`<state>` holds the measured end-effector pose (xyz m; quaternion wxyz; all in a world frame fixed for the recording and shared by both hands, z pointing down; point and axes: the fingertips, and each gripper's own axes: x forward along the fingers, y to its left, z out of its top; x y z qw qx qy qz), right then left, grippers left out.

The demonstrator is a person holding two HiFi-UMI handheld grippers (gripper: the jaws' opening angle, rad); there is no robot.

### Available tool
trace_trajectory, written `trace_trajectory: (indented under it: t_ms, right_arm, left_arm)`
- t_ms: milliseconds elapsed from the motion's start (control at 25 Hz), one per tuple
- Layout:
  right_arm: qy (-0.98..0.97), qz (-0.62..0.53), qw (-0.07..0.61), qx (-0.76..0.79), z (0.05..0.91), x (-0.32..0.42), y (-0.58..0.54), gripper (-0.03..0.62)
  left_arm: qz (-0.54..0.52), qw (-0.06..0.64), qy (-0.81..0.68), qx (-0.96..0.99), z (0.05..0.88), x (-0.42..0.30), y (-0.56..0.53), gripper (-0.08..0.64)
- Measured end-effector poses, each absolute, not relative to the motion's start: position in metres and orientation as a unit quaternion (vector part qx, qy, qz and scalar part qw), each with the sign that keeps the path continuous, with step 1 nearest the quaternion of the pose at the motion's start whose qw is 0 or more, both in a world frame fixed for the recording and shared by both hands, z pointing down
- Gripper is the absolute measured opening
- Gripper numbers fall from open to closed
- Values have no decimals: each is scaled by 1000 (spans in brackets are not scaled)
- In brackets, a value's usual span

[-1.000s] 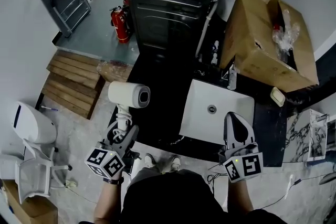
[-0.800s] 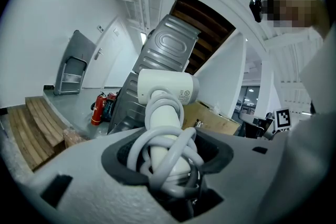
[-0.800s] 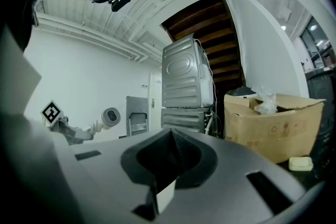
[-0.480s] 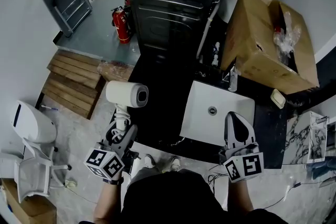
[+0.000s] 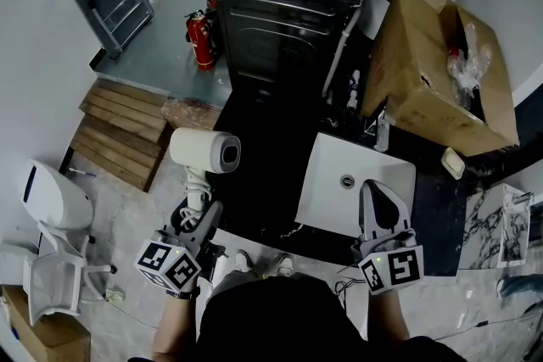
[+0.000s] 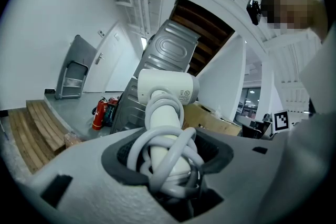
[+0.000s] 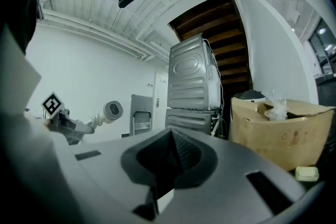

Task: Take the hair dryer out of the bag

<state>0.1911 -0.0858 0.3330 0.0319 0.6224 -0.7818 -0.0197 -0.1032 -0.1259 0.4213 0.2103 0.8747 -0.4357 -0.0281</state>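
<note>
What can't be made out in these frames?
Bag: in no view.
Dryer handle end and plug: left gripper view, buried under the coiled cord.
Dryer label print: left gripper view, too small.
Box contents: head view, hidden by flaps and crumpled plastic.

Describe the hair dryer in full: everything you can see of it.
The hair dryer is white, smooth plastic by its look: a short round barrel with a dark-centred end, a small printed label, and a straight handle. Its white cord is wound round the handle. The left gripper is shut on handle and cord, holding it upright in the air, barrel on top. Nothing else touches it.
</note>
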Motion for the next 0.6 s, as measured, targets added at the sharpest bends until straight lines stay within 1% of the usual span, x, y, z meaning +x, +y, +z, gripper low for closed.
trace_trajectory:
  t_ms: [600]
  right_arm:
    - [-785,-23,38,618,335,185,-92,12]
  left_arm:
    - [-29,206,-433,877,421,-105,-132,242]
